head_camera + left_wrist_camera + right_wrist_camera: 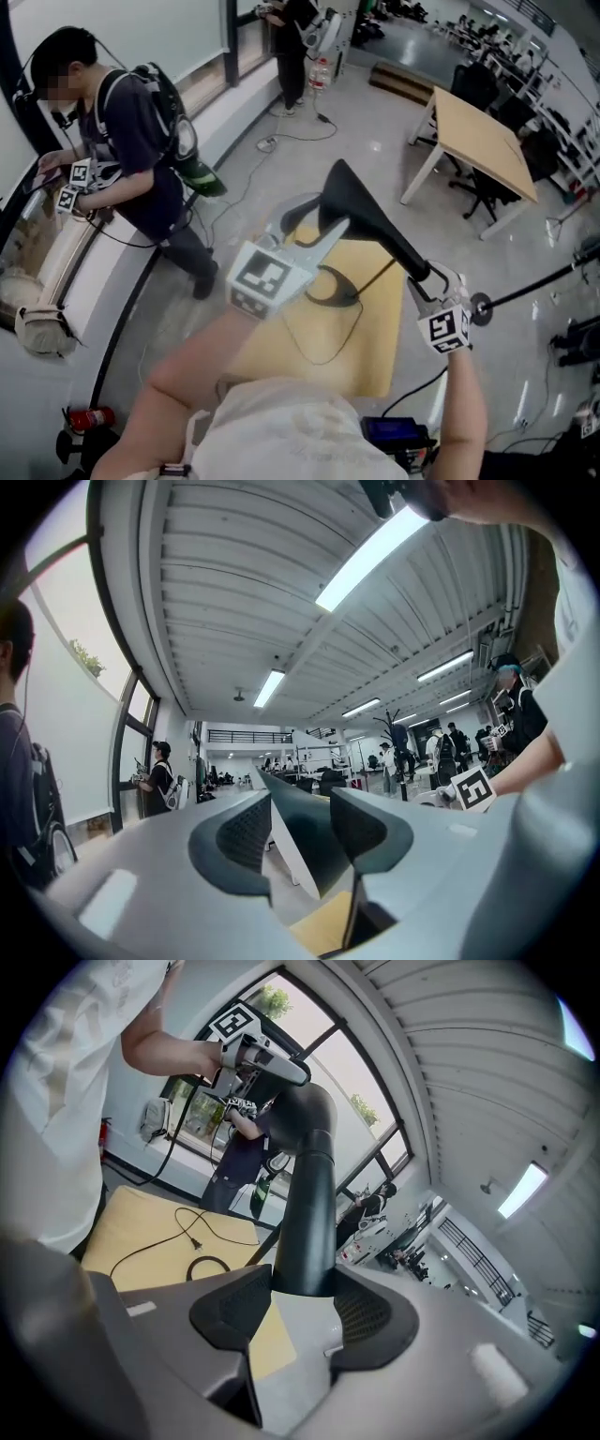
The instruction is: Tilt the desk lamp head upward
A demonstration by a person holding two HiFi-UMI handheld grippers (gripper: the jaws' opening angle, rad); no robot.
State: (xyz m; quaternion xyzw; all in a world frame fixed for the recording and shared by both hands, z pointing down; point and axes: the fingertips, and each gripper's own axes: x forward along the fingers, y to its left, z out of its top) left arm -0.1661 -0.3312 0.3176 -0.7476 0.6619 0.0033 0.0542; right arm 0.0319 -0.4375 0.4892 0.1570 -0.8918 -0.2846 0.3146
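A black desk lamp stands on a yellow table (361, 366), its ring base (330, 286) near the middle. The flared lamp head (349, 195) points up and left; its thick arm (398, 248) runs down to the right. My left gripper (330, 232) is shut on the head's lower rim. In the left gripper view the head's edge (314, 841) sits wedged between the pads of the left gripper (300, 832). My right gripper (433, 279) is shut on the arm's lower end; the arm (305, 1213) fills the gap of the right gripper (302, 1302).
The lamp's cord (319, 347) loops loose across the table. A person (131, 141) with grippers stands at the window ledge on the left. Another wooden table (478, 141) and office chairs stand at the back right. A fire extinguisher (89, 417) lies at the lower left.
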